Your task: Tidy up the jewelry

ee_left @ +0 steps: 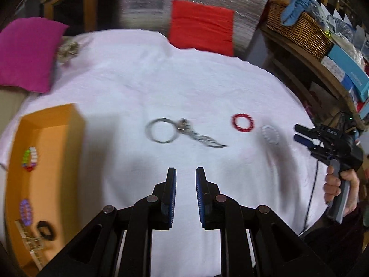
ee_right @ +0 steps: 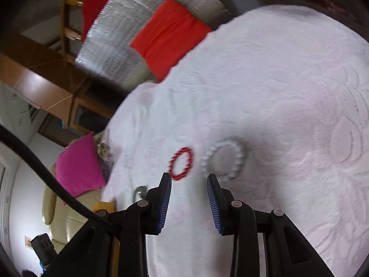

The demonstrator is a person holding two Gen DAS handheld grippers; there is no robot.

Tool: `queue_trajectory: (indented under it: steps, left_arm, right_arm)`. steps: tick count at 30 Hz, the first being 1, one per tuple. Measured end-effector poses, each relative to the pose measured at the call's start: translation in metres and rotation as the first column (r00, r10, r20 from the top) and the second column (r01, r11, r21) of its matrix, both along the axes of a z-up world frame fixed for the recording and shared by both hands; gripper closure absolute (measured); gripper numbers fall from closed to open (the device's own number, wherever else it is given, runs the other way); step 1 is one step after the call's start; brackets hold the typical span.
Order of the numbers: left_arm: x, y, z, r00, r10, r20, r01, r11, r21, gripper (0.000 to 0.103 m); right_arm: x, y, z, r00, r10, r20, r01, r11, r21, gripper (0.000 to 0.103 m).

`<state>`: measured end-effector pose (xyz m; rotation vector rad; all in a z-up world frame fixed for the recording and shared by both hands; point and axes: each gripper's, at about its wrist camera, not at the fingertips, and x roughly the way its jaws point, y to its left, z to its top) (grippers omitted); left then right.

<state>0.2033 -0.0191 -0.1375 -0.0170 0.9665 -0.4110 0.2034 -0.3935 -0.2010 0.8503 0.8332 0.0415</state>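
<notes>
Jewelry lies spread over a white embossed cloth [ee_left: 129, 80] that covers the table. An orange tray [ee_left: 58, 124] sits at the cloth's left side and holds a multicoloured bead bracelet [ee_left: 30, 158], a purple bracelet [ee_left: 25, 211] and a small black ring-shaped piece [ee_left: 46, 229]. Out on the cloth, a silver bangle [ee_left: 151, 131] lies near the middle, with a silver feather-shaped pendant [ee_left: 203, 139] touching its right side. Well to the right, a red bead bracelet [ee_right: 181, 164] and a white pearl bracelet [ee_right: 223, 159] lie just beside each other. The left gripper [ee_left: 185, 173] hovers over bare cloth near the bangle, jaws parted a little, holding nothing. The right gripper [ee_right: 189, 180] hangs just short of the red and pearl bracelets, jaws apart and empty.
</notes>
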Motion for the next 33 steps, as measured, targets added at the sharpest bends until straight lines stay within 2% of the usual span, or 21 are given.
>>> queue_trajectory:
  steps: [4, 10, 11, 14, 16, 23, 28, 31, 33]
  left_arm:
    - [0.019, -0.025, -0.016, 0.999, -0.008, -0.051, 0.005, 0.999, -0.052, 0.088]
    - [0.046, -0.048, -0.033, 0.993, -0.01, -0.118, -0.002, 0.995, -0.1, 0.087]
    - [0.051, -0.051, -0.036, 0.992, -0.006, -0.128, -0.007, 0.995, -0.102, 0.083]
    - [0.063, -0.06, -0.047, 0.988, 0.022, -0.156, -0.037, 0.995, -0.092, 0.06]
    - [0.07, -0.063, -0.052, 0.985, 0.044, -0.164, -0.061, 0.994, -0.096, 0.056]
    - [0.098, -0.076, -0.08, 0.963, 0.145, -0.227, -0.166, 0.983, -0.078, 0.056]
    - [0.109, -0.08, -0.093, 0.952, 0.191, -0.239, -0.212, 0.975, -0.065, 0.059]
    - [0.113, -0.086, -0.094, 0.956, 0.2, -0.216, -0.212, 0.976, -0.037, 0.077]
    - [0.117, -0.087, -0.096, 0.956, 0.197, -0.216, -0.211, 0.977, -0.042, 0.083]
  right_arm:
    - [0.009, -0.014, -0.014, 0.997, -0.008, -0.076, 0.006, 1.0, -0.019, 0.068]
    - [0.026, -0.019, -0.014, 0.993, -0.039, -0.107, 0.022, 0.988, -0.151, 0.068]
    - [0.029, -0.018, -0.015, 0.993, -0.038, -0.115, 0.019, 0.986, -0.167, 0.068]
    - [0.036, -0.013, -0.017, 0.991, -0.029, -0.127, 0.002, 0.978, -0.207, 0.068]
    - [0.04, -0.012, -0.018, 0.99, -0.029, -0.137, -0.005, 0.971, -0.24, 0.068]
    - [0.049, -0.01, -0.03, 0.984, -0.023, -0.174, -0.027, 0.959, -0.281, 0.068]
    - [0.054, -0.006, -0.038, 0.983, -0.003, -0.186, -0.059, 0.943, -0.327, 0.077]
    - [0.053, -0.005, -0.039, 0.983, -0.005, -0.185, -0.067, 0.924, -0.376, 0.091]
    - [0.053, -0.004, -0.039, 0.983, -0.001, -0.184, -0.075, 0.912, -0.403, 0.093]
